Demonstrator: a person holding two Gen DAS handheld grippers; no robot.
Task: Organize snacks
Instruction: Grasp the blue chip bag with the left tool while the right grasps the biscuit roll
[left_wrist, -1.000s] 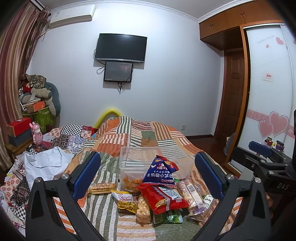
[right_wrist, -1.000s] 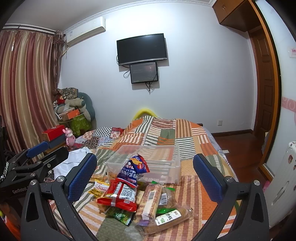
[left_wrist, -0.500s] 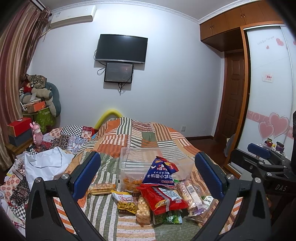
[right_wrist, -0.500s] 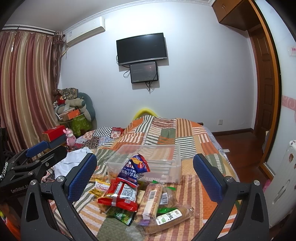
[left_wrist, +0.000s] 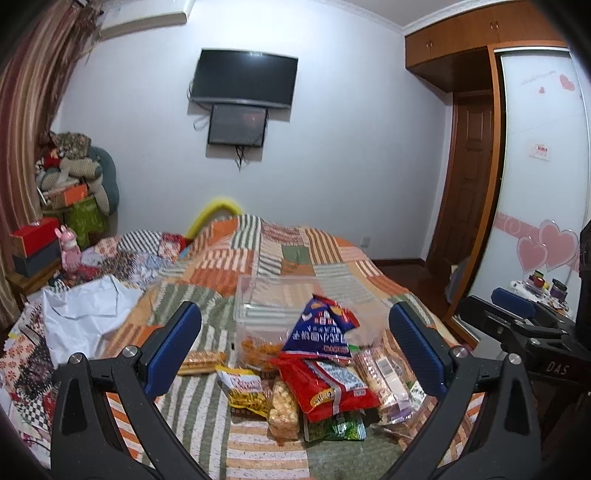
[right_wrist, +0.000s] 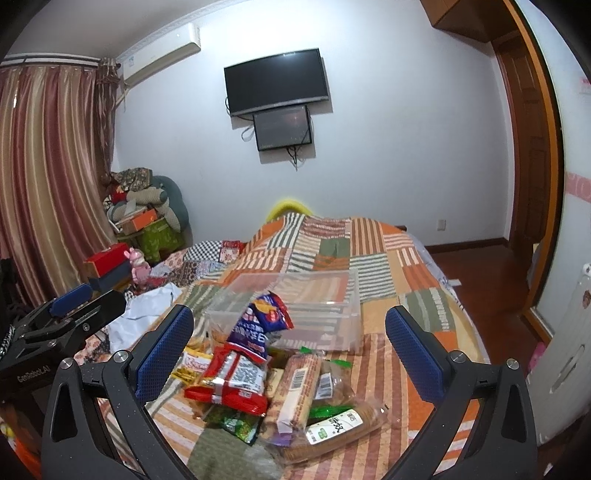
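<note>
A pile of snack packets lies on the patchwork bedspread (left_wrist: 266, 258): a blue bag (left_wrist: 321, 328), a red bag (left_wrist: 325, 384), a yellow packet (left_wrist: 243, 391) and a long cracker pack (right_wrist: 299, 387). A clear plastic bin (left_wrist: 295, 295) stands behind the pile; it also shows in the right wrist view (right_wrist: 295, 310). My left gripper (left_wrist: 295, 347) is open and empty, held above the pile. My right gripper (right_wrist: 290, 350) is open and empty, also above the pile. Each gripper shows at the edge of the other's view.
A white bag (left_wrist: 81, 314) lies on the bed at left. Boxes and soft toys (left_wrist: 70, 177) are stacked in the far left corner. A wardrobe (left_wrist: 535, 184) and a door (left_wrist: 469, 173) stand at right. The bed's right edge drops to a wooden floor (right_wrist: 480, 266).
Both views have shifted only slightly; the grippers stay open and the snacks have not moved.
</note>
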